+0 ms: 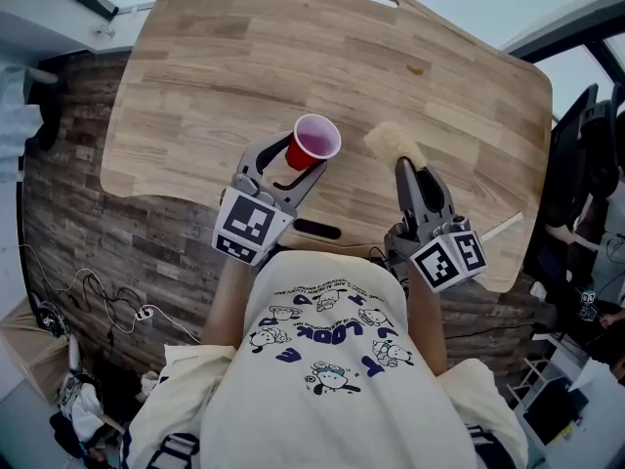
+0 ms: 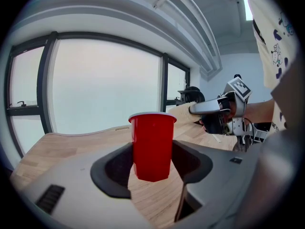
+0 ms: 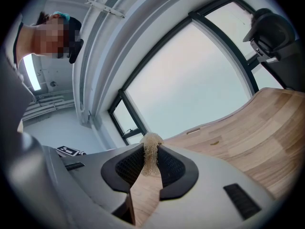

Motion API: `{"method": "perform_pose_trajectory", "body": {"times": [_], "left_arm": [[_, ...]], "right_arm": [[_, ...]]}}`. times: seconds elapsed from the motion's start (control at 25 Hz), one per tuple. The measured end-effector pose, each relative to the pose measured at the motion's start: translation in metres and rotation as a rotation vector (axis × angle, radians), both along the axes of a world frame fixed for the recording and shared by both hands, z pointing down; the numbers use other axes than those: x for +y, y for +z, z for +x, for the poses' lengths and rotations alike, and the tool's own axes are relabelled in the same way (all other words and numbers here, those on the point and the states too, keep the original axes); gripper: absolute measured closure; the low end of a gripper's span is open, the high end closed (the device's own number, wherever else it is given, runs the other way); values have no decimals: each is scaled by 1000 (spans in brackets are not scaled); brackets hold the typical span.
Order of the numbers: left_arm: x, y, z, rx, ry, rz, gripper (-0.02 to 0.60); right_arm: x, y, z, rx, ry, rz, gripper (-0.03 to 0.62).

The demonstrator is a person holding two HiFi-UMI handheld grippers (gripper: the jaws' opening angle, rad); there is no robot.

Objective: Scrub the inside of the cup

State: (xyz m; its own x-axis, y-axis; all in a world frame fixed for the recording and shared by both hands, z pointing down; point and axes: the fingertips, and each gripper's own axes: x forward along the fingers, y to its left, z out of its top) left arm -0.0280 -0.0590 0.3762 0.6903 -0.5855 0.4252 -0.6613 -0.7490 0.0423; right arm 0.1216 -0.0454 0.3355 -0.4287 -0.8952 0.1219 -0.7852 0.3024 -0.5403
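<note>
**Cup and scrubber both gripped, side by side**

The left gripper [image 2: 151, 162] is clamped on the red cup [image 2: 152, 142]. Its 2 jaws press the cup's lower sides, with the mouth up, above the worktop [image 1: 244, 66] near the middle of its near edge. The right gripper [image 3: 151, 160] pinches a pale, fibrous scrubber [image 3: 151, 149], whose tuft pokes past the jaw tips. In the head view the scrubber sits just right of the cup, not touching it.

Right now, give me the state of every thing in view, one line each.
left tool: shut on the cup.
right tool: shut on the scrubber.
cup: upright, nothing visible inside, sides clamped.
scrubber: pinched flat, outside the cup and beside it.
</note>
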Motion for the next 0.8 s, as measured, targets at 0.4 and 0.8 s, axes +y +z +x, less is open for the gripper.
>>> {"method": "perform_pose_trajectory", "body": {"times": [0.4, 0.8], "left_arm": [[-5, -4, 5, 7, 12, -3, 310], [-8, -2, 9, -3, 17, -6, 309]], "right_arm": [[-2, 0, 1, 10, 6, -7, 519], [-4, 3, 3, 17, 10, -14, 519]]}}
